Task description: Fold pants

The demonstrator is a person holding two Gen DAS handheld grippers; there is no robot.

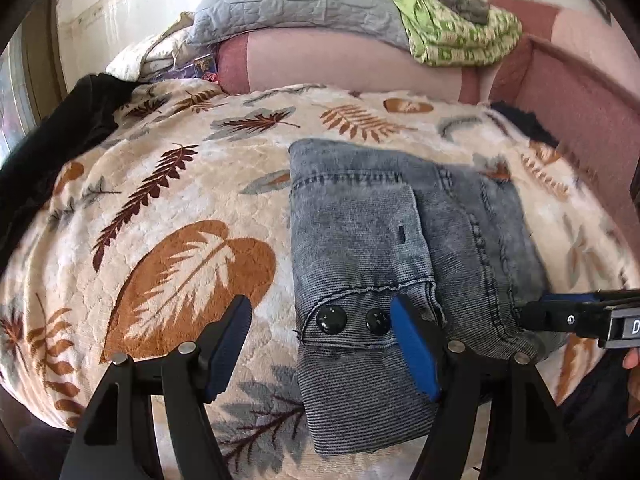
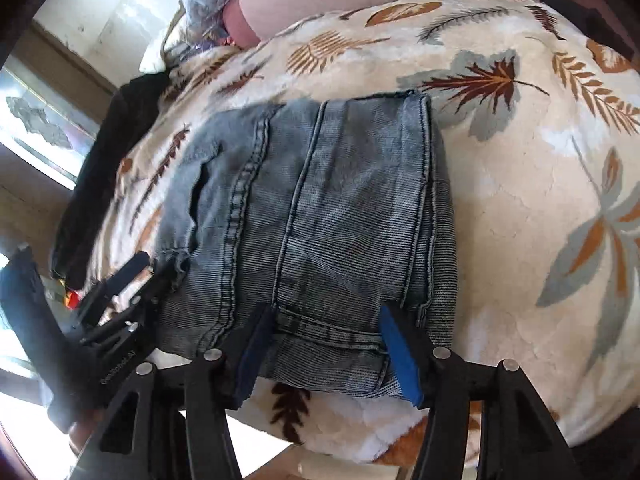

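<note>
Left gripper (image 1: pixel 320 340) is standing wide apart, clamping nothing: one pad is hovering over bare blanket, the other is sitting over the jeans' waistband by the two black buttons (image 1: pixel 352 319). Right gripper (image 2: pixel 324 348) is also parted, jaws straddling the near edge of the fold; can't tell whether the pads are touching the cloth.

Pants (image 1: pixel 404 256) are lying folded into a compact grey-blue denim stack on the bed, near edge, flat on the leaf-print fleece blanket (image 1: pixel 168 208).

Around it: a dark garment (image 1: pixel 60 132) is bunching at the blanket's left edge, well apart from the jeans. Another dark patch is showing at the blanket's far right corner, too blurred to identify. Nothing is lying between the grippers and the stack.

Further back: a pink bolster (image 1: pixel 340 68) is running along the head of the bed, with a grey quilt (image 1: pixel 296 4) and a green patterned cloth (image 1: pixel 456 28) piled on it. A pink bed frame (image 1: pixel 580 100) is curving along the right. A pale, scuffed wall is standing behind.
</note>
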